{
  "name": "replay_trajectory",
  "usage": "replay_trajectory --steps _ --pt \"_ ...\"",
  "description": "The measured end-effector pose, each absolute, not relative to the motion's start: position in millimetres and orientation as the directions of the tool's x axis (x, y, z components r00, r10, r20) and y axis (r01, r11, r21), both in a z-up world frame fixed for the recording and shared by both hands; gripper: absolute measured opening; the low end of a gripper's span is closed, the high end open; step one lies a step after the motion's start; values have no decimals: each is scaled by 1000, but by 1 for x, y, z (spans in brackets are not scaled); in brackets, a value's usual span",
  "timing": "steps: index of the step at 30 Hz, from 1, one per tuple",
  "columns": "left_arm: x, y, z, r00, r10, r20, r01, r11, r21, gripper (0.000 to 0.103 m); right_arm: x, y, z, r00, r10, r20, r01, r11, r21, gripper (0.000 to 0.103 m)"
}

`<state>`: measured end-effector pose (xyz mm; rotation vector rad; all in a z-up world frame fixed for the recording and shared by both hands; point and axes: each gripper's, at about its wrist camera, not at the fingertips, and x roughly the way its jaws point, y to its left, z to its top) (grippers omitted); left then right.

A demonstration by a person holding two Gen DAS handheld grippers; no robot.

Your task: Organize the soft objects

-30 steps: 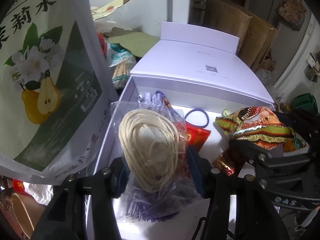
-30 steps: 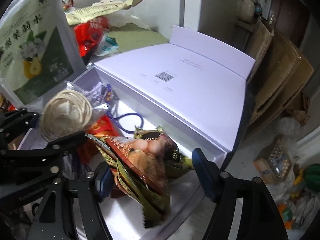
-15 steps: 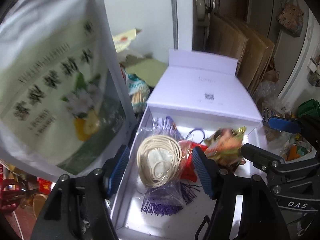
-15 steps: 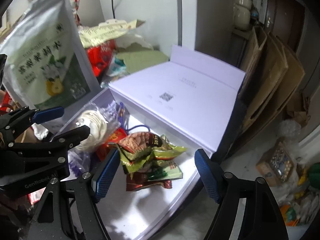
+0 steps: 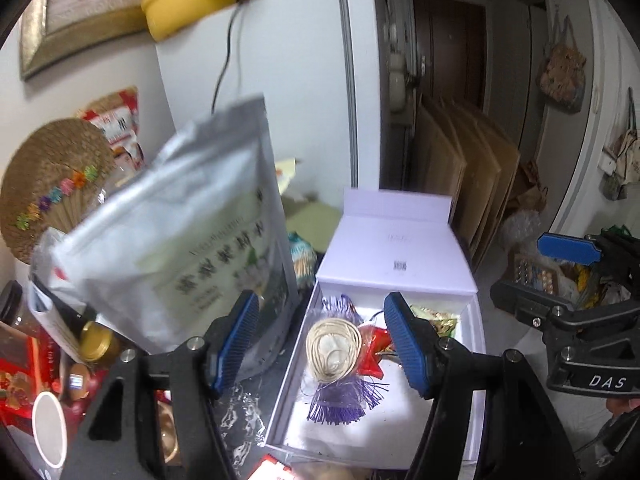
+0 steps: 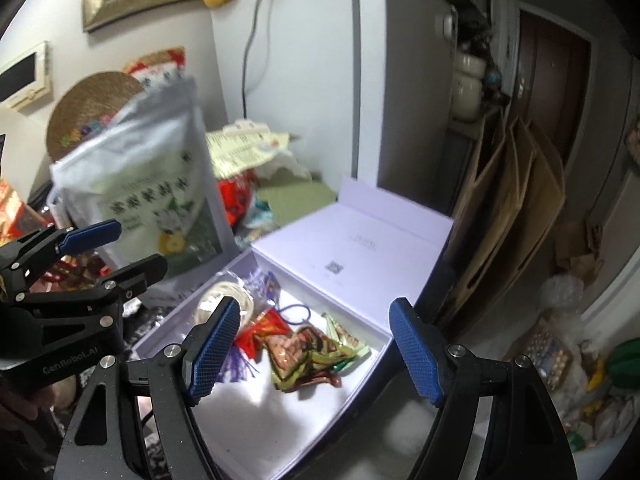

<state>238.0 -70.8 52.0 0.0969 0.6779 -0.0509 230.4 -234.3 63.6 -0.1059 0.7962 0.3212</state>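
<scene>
Below both pairs of tongs sits the white box (image 5: 472, 336), its lid (image 5: 394, 256) folded back toward twelve o'clock. Both views show the soft things lying loose on its floor. The coil of cream cord (image 5: 333, 350), wrapped in clear plastic, lies near the box's nine o'clock wall, with the purple tassel (image 5: 340, 400) fanned out just at its six o'clock side and a red packet (image 5: 372, 346) touching it at three o'clock. In the right wrist view the cord (image 6: 230, 298) is partly hidden behind a blue pad, and the pile of snack packets (image 6: 308, 354), red, gold and green, rests in the middle of the floor, close to the purple elastic loop (image 6: 298, 314) at its eleven o'clock.

The left tongs (image 5: 322, 344) are spread wide above the box and pinch nothing. The right tongs (image 6: 314, 354) are likewise spread wide and empty above the packets; seen from the left view, the right tongs (image 5: 560, 276) hang at three o'clock, off the box's edge.

At nine o'clock of the box a large silver pouch (image 5: 172, 240) printed with green lettering stands tilted and blurred; whether it leans on the box wall I cannot tell. Behind it a round woven mat (image 5: 52, 176) stands against the wall, and flattened cardboard (image 5: 468, 184) leans at one o'clock beside a white fridge (image 5: 288, 92).
</scene>
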Motion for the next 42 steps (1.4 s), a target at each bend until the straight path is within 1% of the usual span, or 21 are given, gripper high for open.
replay_trajectory --steps 5,7,8,9,10,12,14,17,19,28,42 --pt "206 -66 81 827 -17 -563 77 993 84 65 201 -224 95 694 281 -663 -354 935 25 81" --pt "191 -62 93 847 -15 -531 68 994 81 77 187 -219 106 714 291 -637 -362 932 21 82" --pt "185 -61 96 856 -13 -517 63 995 79 85 181 -219 112 720 300 -626 -369 929 21 82" --pt "178 -59 100 866 -10 -501 57 995 78 88 176 -217 116 725 308 -617 -376 927 21 82" --pt "169 -57 105 878 -11 -478 54 996 76 88 170 -215 120 730 315 -607 -381 924 21 82" --pt "157 -54 109 886 -15 -463 56 996 75 89 155 -212 129 740 327 -587 -392 920 18 83" --pt "146 -50 113 891 -16 -455 57 995 76 89 142 -208 135 751 333 -571 -396 918 14 86" --pt "130 -45 116 894 -15 -449 55 996 76 89 123 -204 142 763 343 -548 -407 914 7 86" --pt "118 -41 115 896 -1 -445 42 996 83 89 112 -202 144 766 352 -538 -415 910 4 88" --pt "81 -21 97 885 9 -466 20 998 58 89 64 -192 137 763 365 -533 -443 896 -20 89" --pt "38 -6 37 822 -22 -569 25 1000 -4 89 29 -172 77 669 424 -610 -505 862 44 89"
